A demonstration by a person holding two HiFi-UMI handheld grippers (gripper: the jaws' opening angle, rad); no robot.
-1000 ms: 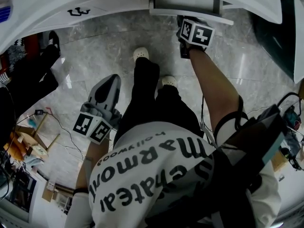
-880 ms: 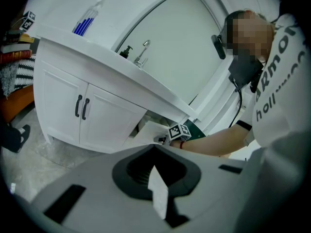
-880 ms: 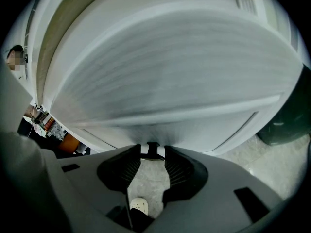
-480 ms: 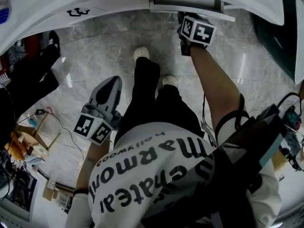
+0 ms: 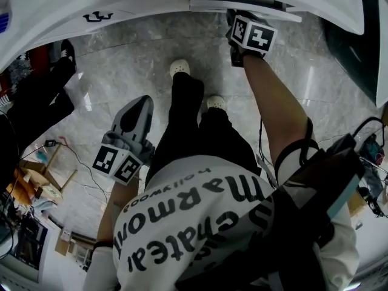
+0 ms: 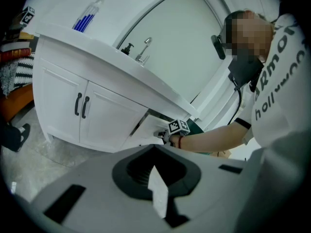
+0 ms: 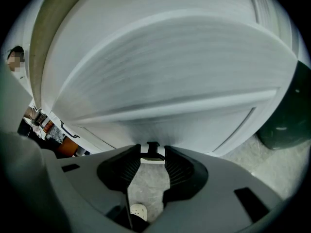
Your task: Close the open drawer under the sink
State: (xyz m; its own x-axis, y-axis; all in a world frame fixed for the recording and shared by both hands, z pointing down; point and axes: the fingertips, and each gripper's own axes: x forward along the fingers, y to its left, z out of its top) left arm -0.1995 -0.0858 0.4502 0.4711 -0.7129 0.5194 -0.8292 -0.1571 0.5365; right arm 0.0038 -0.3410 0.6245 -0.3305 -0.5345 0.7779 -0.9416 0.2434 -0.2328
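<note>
The white drawer [image 5: 242,5] under the sink counter sticks out only a little from the vanity at the top of the head view. Its front fills the right gripper view [image 7: 170,91], and it shows small past the outstretched arm in the left gripper view [image 6: 146,130]. My right gripper [image 5: 239,18] is pressed against the drawer front. Its jaws [image 7: 153,160] are closed on the small dark drawer handle [image 7: 153,148]. My left gripper [image 5: 138,105] hangs low beside the person's left leg, far from the drawer, shut [image 6: 154,147] and holding nothing.
The vanity has two white doors with dark handles [image 6: 81,106] left of the drawer and a faucet [image 6: 143,50] on top. A dark green bin [image 7: 286,115] stands to the drawer's right. The person's white shoes [image 5: 180,68] stand on the marble floor; cables and clutter [image 5: 48,162] lie far left.
The drawer has slid further into the vanity. My right gripper has moved forward with it, still on the handle. The left gripper has barely moved.
</note>
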